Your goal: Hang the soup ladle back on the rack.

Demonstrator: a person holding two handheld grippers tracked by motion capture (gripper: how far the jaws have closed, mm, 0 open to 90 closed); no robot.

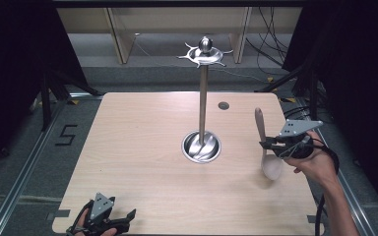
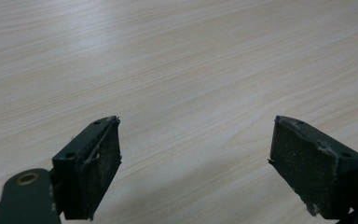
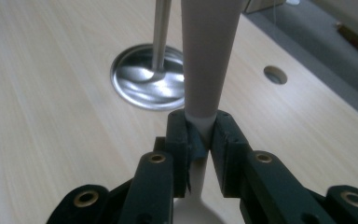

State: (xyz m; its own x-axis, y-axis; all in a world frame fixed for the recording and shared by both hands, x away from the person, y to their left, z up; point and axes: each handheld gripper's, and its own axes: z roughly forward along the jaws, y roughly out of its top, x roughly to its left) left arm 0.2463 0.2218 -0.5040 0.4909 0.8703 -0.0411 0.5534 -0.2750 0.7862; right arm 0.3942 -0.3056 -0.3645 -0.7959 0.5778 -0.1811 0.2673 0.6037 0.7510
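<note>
A pale beige spoon (image 1: 265,147) hangs above the table's right side, handle up and bowl down, with my right gripper (image 1: 267,144) shut on its neck. In the right gripper view the handle (image 3: 209,56) rises from between the two black pads (image 3: 182,140). A metal stand (image 1: 203,105) with a round base (image 1: 202,147) and a hooked top disc (image 1: 205,54) stands at the table's middle, left of the spoon. My left gripper (image 1: 128,216) rests at the near left edge, open, its pads (image 2: 93,163) wide apart over bare wood.
The light wooden table (image 1: 142,147) has a small round hole (image 1: 223,105) near its far right. Black cables and wooden shelf legs lie on the floor beyond the far edge. Metal rails run along both sides of the table.
</note>
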